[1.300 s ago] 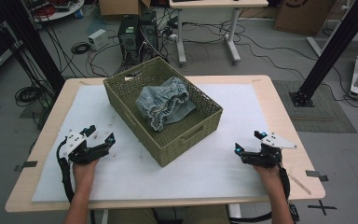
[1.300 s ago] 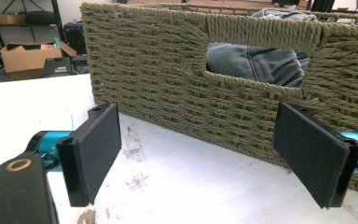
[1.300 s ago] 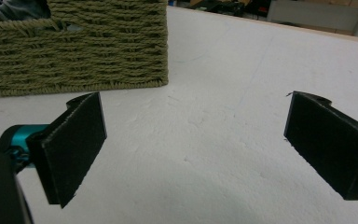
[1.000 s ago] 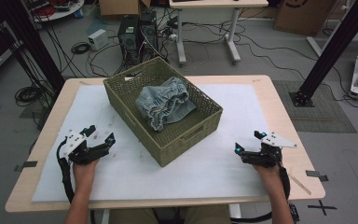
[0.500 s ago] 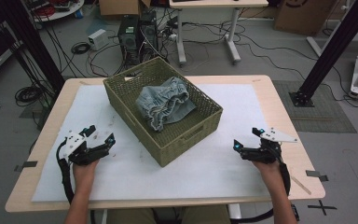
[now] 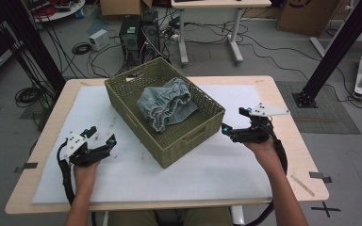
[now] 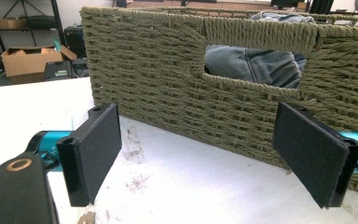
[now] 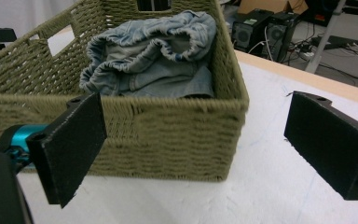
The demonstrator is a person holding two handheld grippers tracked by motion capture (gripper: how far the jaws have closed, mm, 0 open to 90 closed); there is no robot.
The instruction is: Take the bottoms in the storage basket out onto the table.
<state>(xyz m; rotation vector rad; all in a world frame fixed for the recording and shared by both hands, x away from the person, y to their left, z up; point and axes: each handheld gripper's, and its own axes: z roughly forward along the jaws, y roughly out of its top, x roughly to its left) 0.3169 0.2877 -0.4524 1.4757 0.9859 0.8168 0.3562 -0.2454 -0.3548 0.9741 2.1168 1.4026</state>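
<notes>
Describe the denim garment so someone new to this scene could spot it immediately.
On the white-covered table stands an olive woven basket, set at an angle between the two grippers. The crumpled denim garment lies inside it, the only soft, pale blue thing there, with a gathered, ruffled edge.

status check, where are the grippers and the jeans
Left hand-held gripper open, right hand-held gripper open, both empty. Denim garment bunched inside wicker basket. Nothing blocking.

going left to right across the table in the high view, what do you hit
left hand-held gripper → woven basket → denim garment lying inside it → right hand-held gripper
</notes>
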